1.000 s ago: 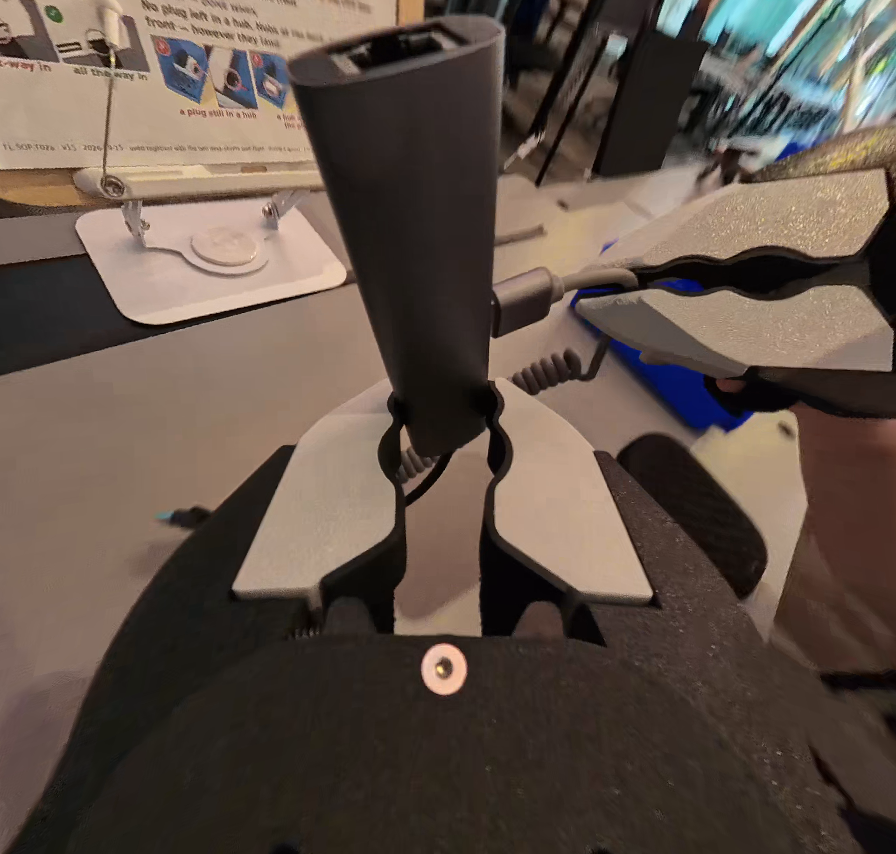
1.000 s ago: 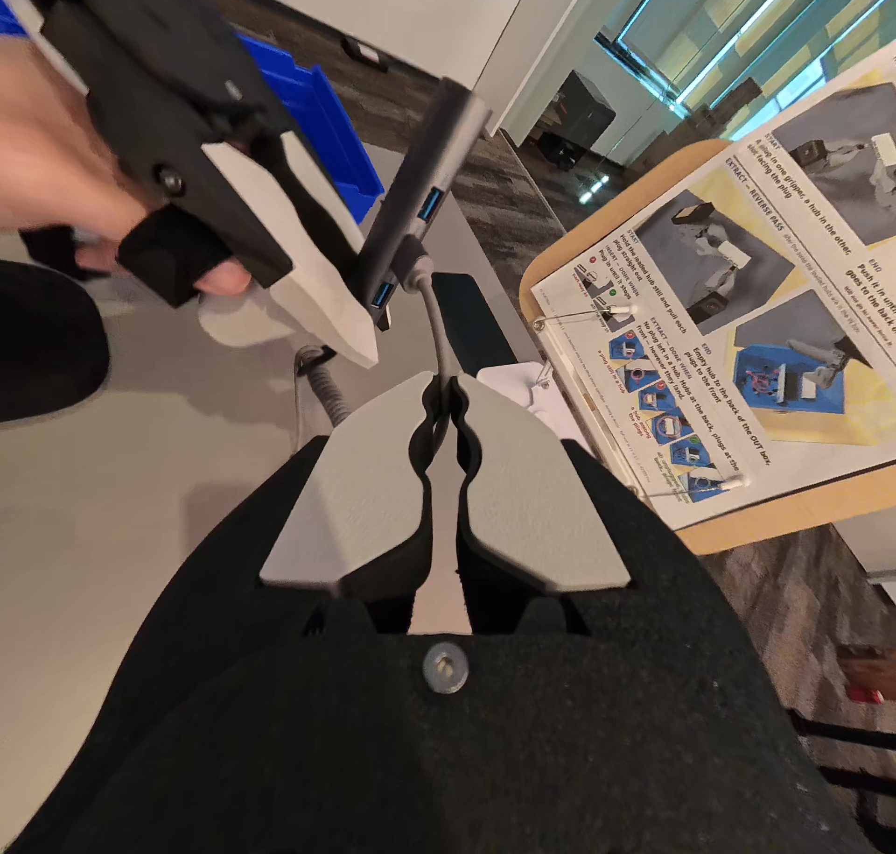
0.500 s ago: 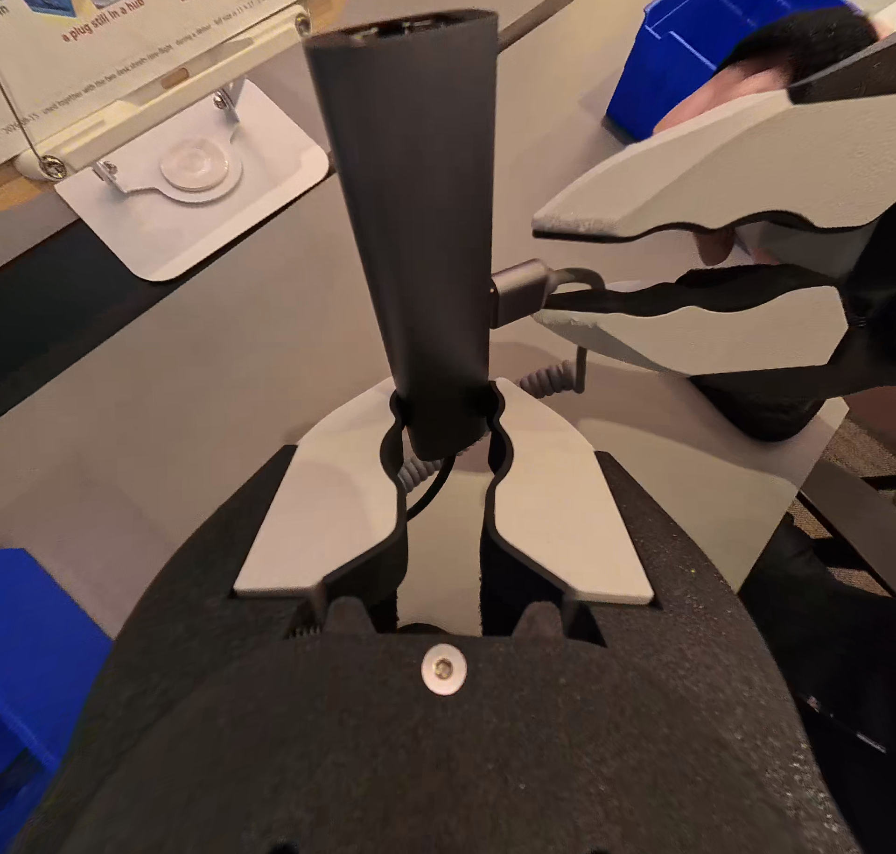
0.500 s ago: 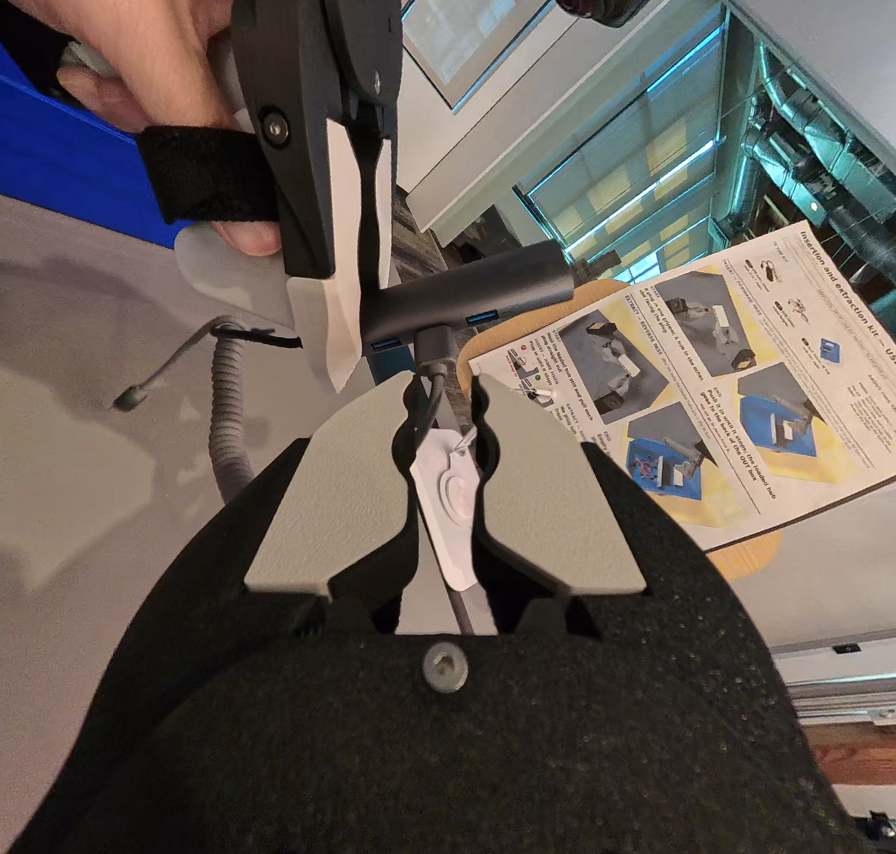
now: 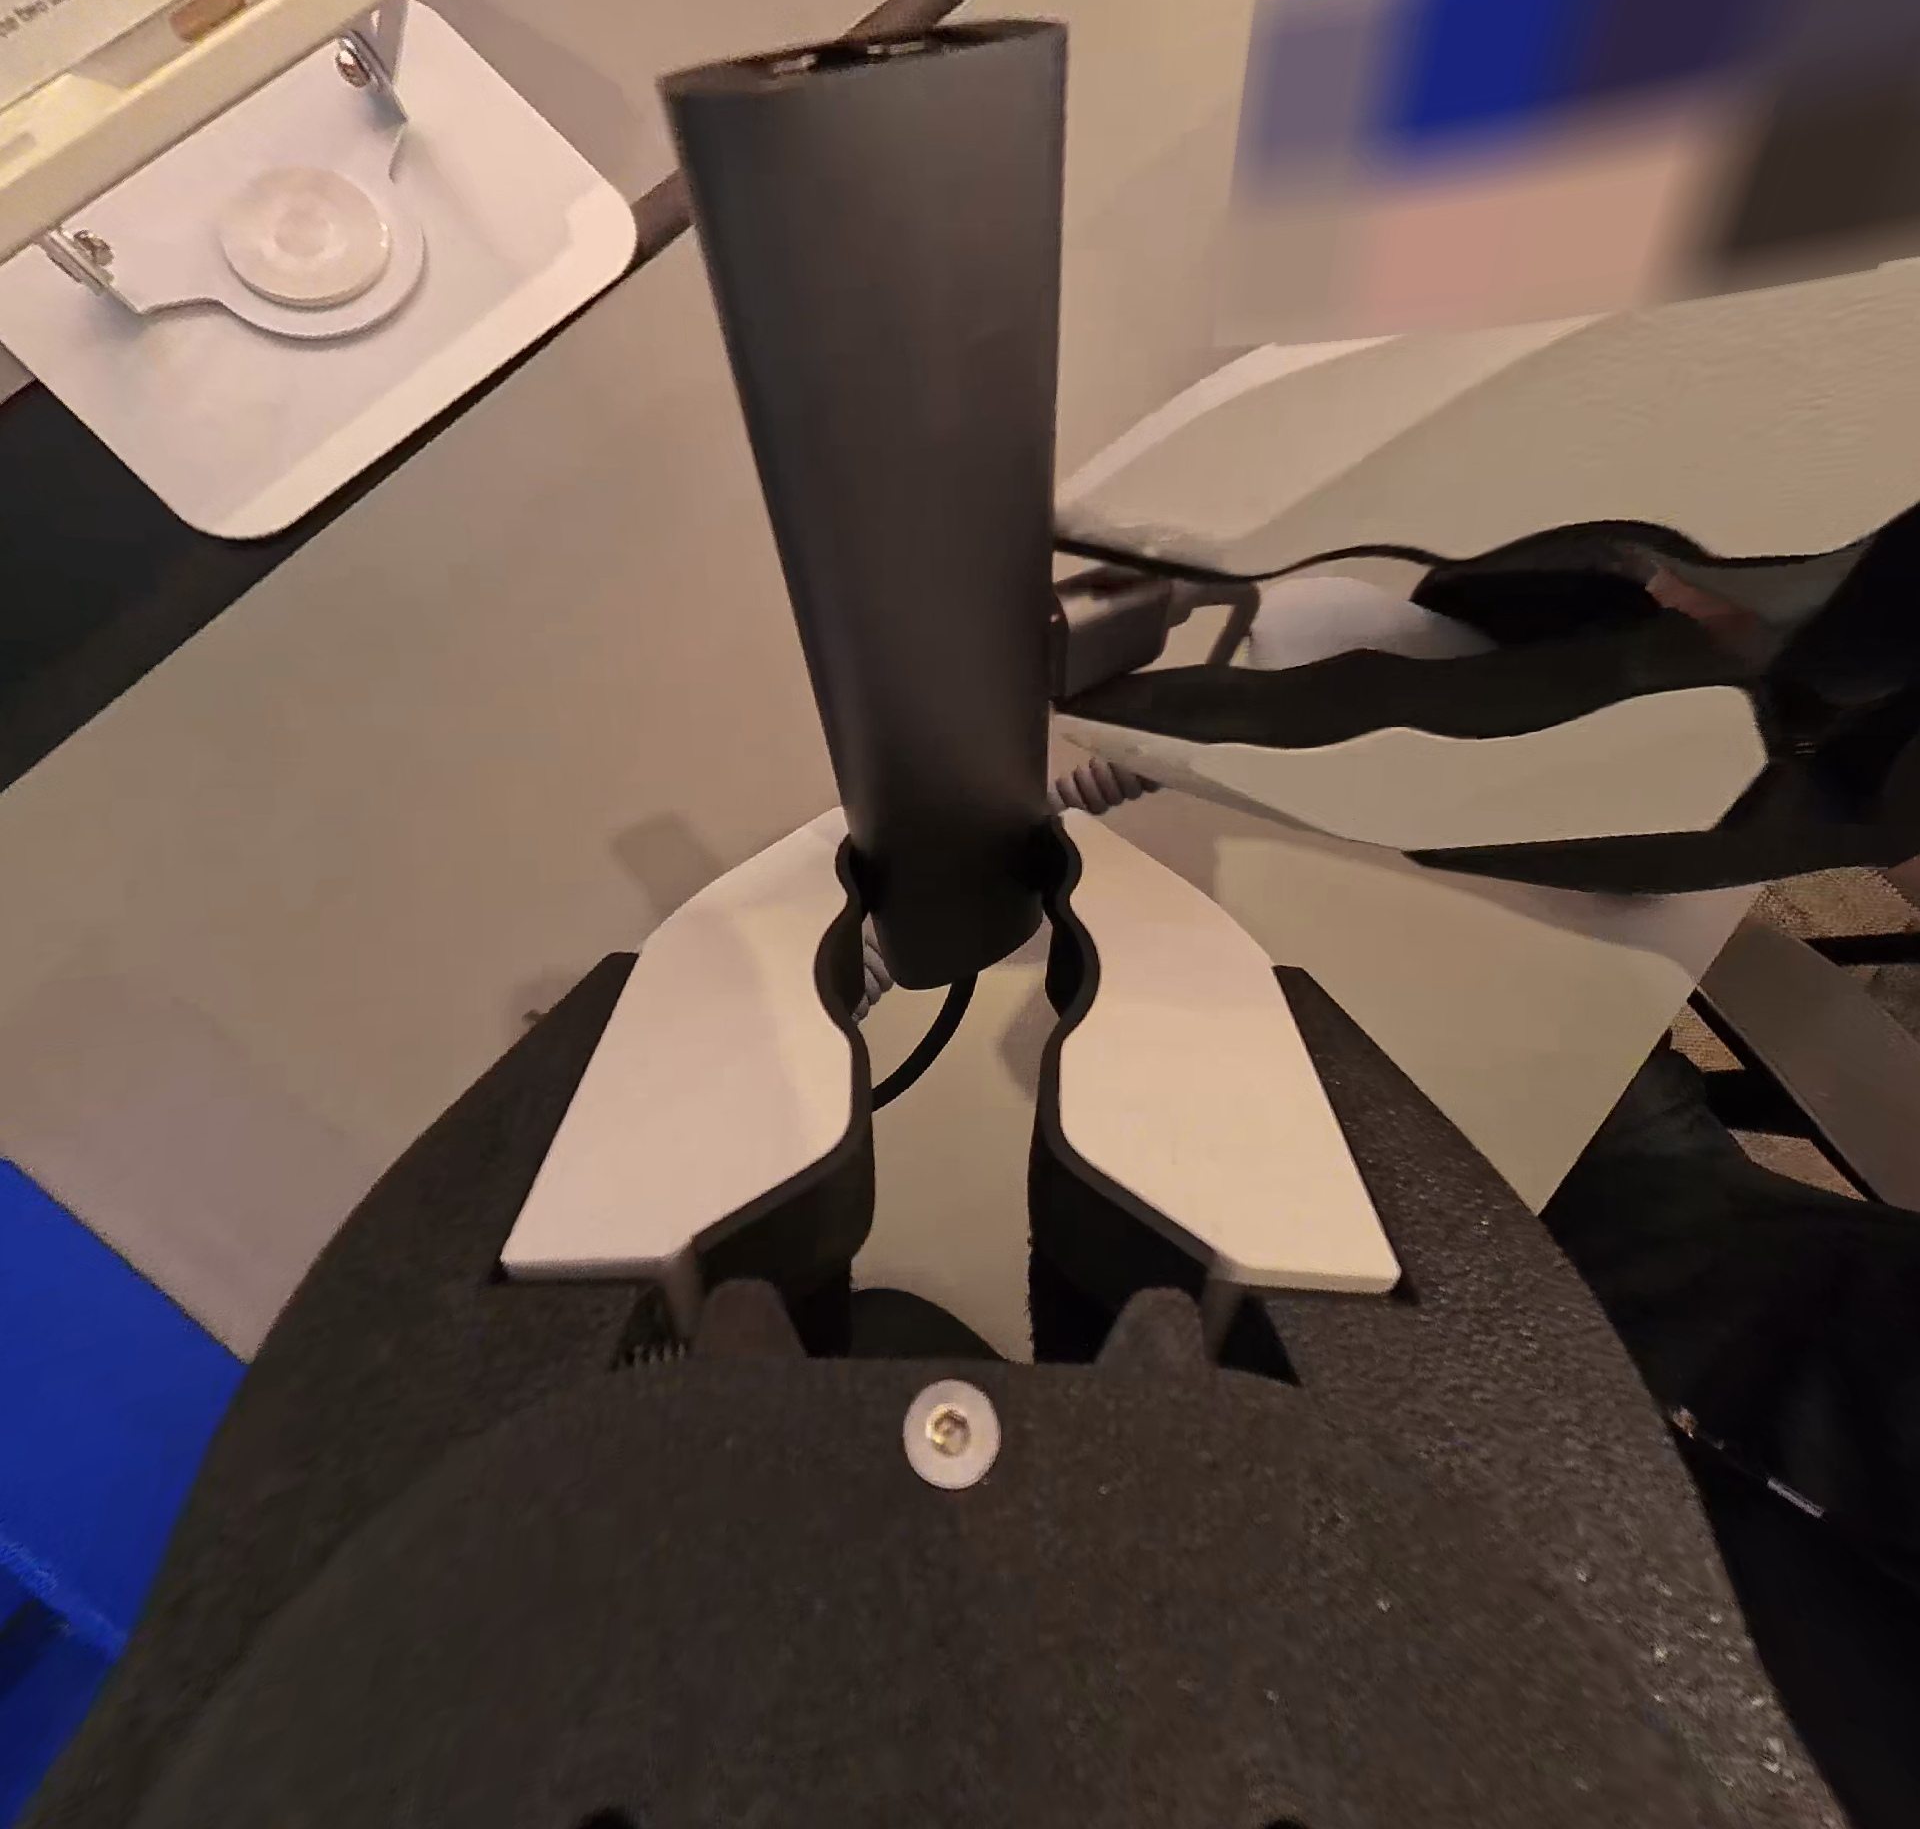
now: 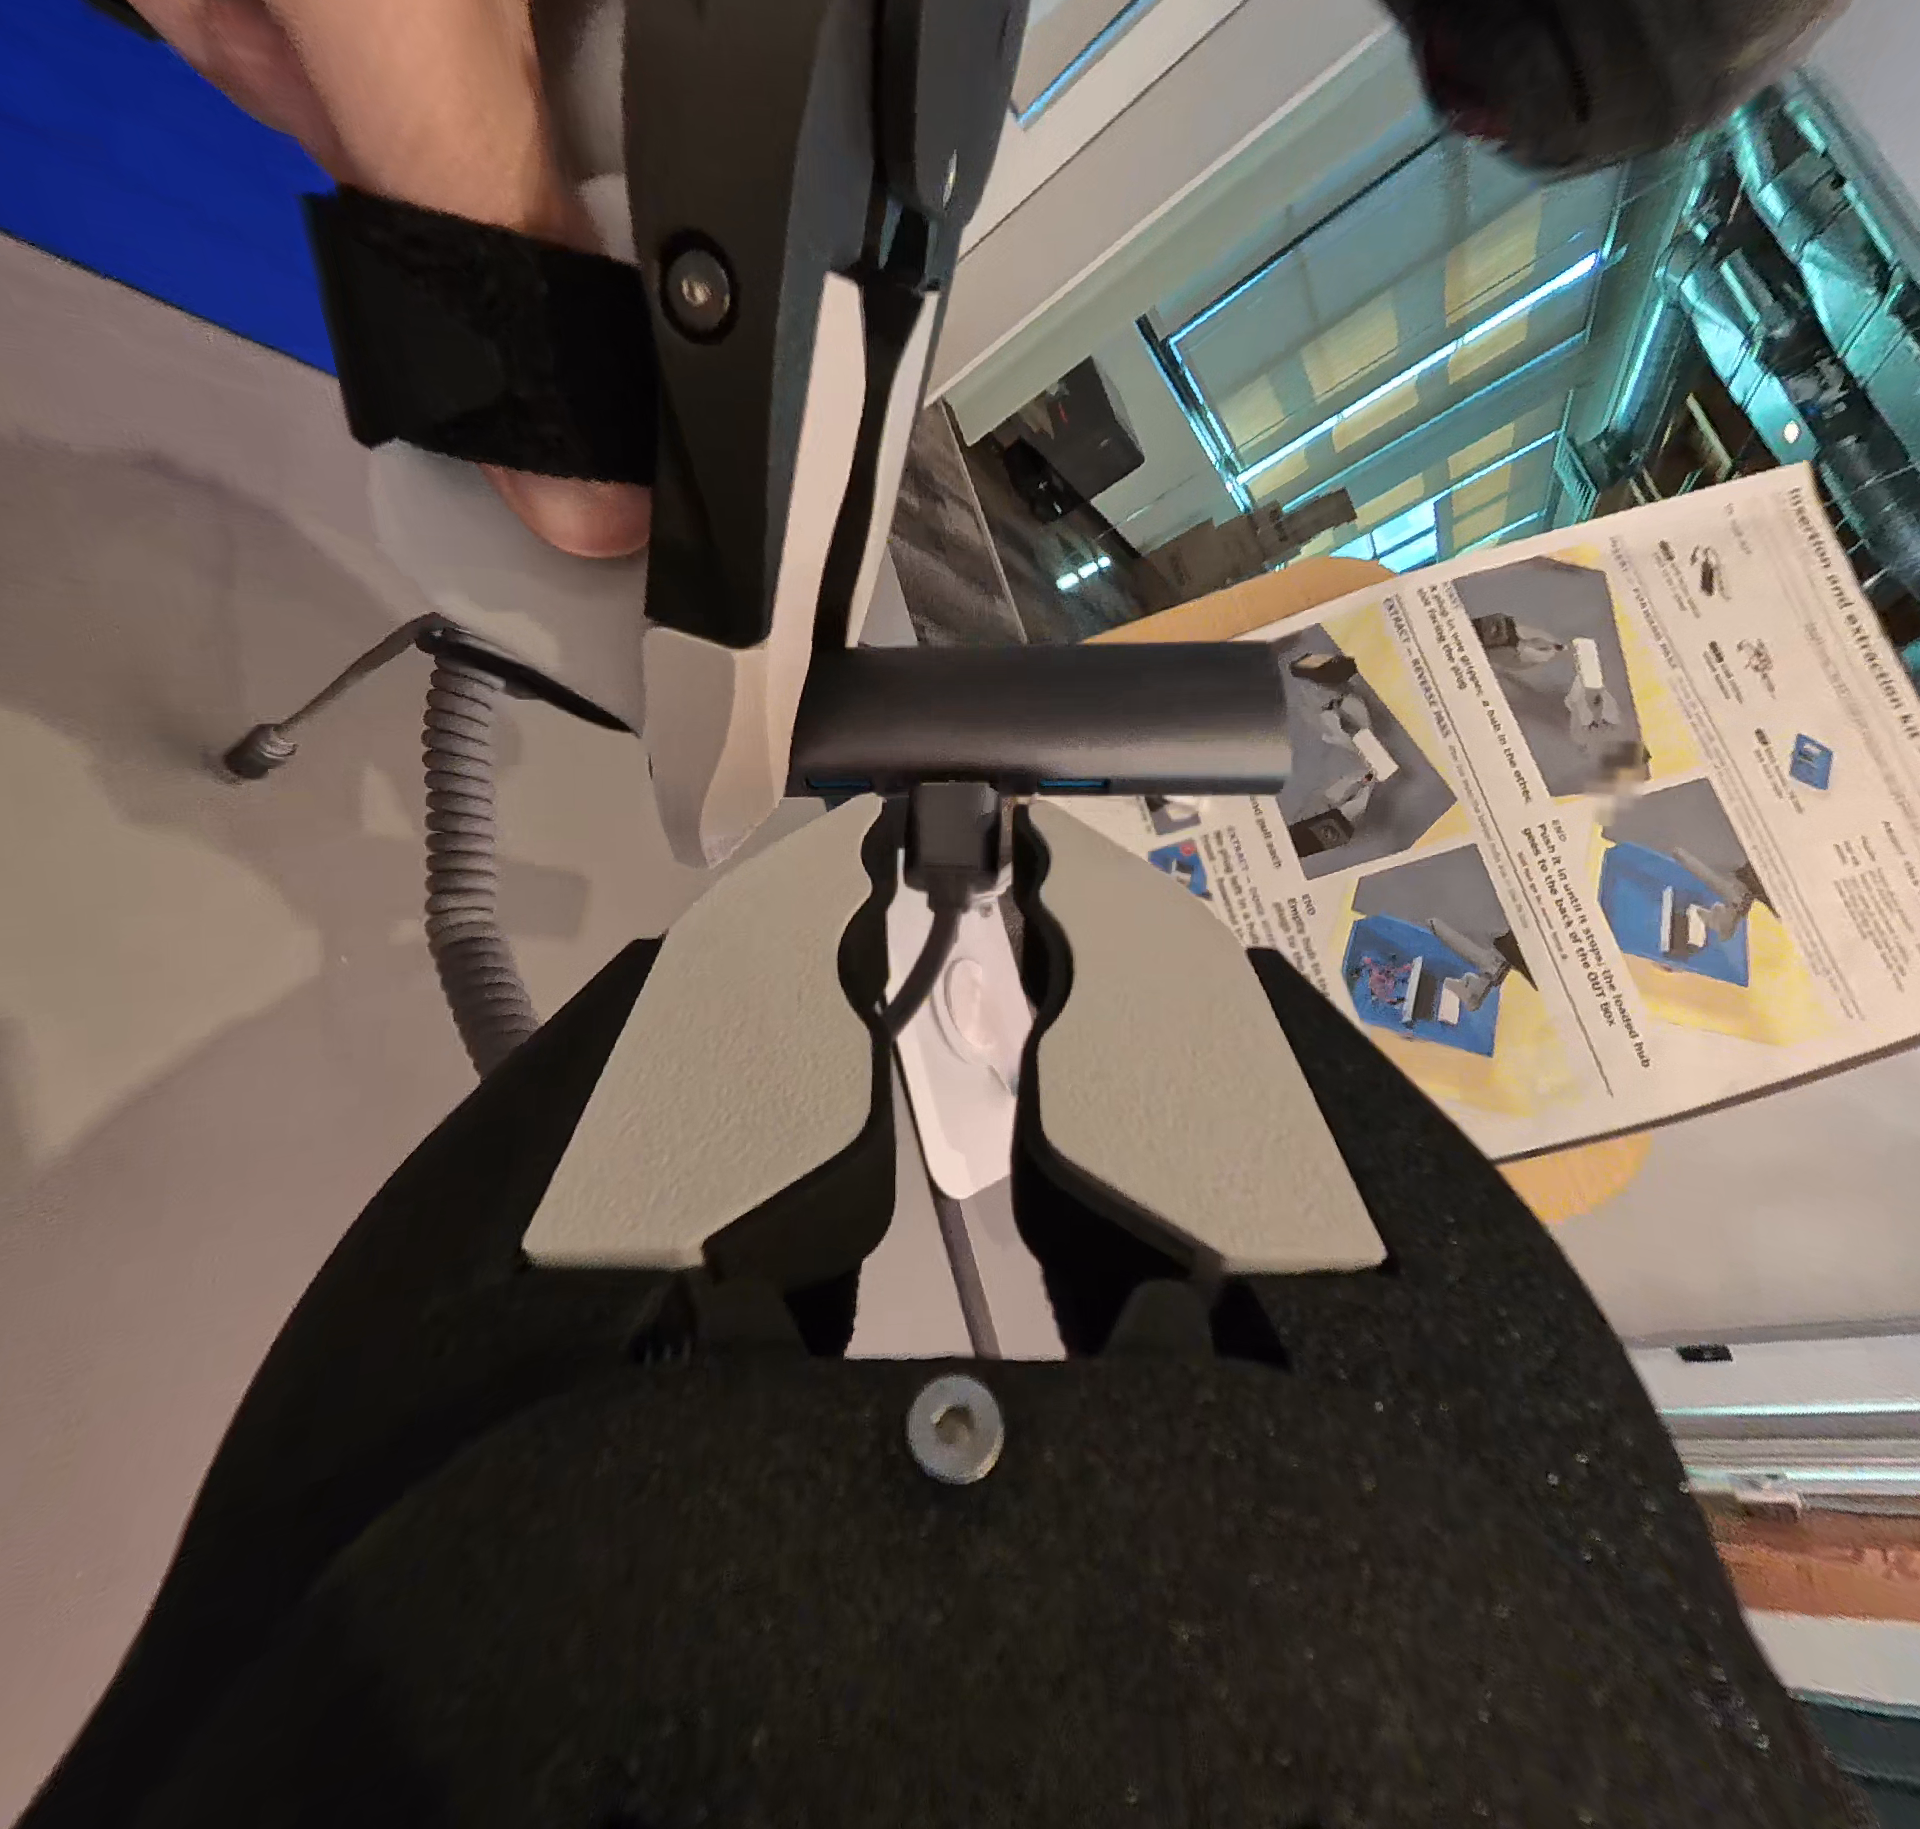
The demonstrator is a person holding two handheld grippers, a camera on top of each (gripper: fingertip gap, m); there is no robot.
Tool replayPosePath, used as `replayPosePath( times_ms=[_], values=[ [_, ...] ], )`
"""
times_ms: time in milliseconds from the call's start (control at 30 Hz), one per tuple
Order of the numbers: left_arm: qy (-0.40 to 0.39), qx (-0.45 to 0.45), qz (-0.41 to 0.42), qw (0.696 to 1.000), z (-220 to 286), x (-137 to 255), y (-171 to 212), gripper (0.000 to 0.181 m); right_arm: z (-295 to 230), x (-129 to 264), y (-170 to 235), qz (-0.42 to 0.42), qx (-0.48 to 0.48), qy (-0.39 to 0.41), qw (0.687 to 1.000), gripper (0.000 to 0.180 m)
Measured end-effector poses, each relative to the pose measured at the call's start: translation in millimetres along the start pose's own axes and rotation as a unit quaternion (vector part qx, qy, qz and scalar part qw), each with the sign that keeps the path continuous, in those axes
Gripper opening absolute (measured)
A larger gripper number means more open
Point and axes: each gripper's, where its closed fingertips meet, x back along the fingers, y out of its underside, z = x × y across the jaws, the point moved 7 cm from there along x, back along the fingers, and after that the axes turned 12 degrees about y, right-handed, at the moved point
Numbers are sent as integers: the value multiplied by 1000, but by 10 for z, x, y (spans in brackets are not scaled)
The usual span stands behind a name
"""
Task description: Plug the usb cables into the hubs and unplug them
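My left gripper (image 5: 956, 844) is shut on the lower end of a dark grey USB hub (image 5: 883, 429) and holds it above the table. In the right wrist view the hub (image 6: 1039, 719) lies crosswise, with the left gripper (image 6: 758, 740) clamped on its left end. A dark USB plug (image 6: 945, 829) sits in a port on the hub's side. My right gripper (image 6: 940, 823) is open, and its fingertips flank the plug with a small gap on the right. The left wrist view shows the plug (image 5: 1112, 626) between the right gripper's two fingers.
A grey coiled cable (image 6: 457, 844) hangs down to the grey table (image 5: 312, 740). An instruction sheet (image 6: 1558, 844) stands on a white stand base (image 5: 312, 325). A blue bin (image 5: 62, 1364) is at the lower left, and another blue bin (image 6: 125, 169) lies behind the left hand.
My right gripper was shut on the thin cable behind the plug. It has opened and moved forward, so its fingertips now stand on both sides of the plug. The left keeps hold of the hub.
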Motion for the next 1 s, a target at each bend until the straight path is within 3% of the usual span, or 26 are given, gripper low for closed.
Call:
replayPosePath(
  times_ms=[267, 467, 567, 700, 867, 1000],
  values=[
    [8, -22, 34, 999, 74, 28, -33, 30, 38, 44, 38, -3, -69, 9, 998, 16],
    [-55, -73, 102, 991, 52, 65, -40, 37, -44, 1, 91, -33, -121, 21, 992, 16],
    [-80, -87, 147, 982, 40, 102, -7, 42, -89, -14, 132, -42, -154, 22, 987, 16],
    [-109, -92, 199, 970, -1, 209, 45, 62, -99, -40, 210, -59, -201, 28, 977, 16],
    [-148, -92, 262, 949, 77, 285, 280, 70, -26, -45, 315, -68, -261, 47, 962, 16],
    [-116, -49, 331, 935, 222, 224, 538, 65, 43, -35, 373, -64, -305, 50, 949, 16]
  ],
)
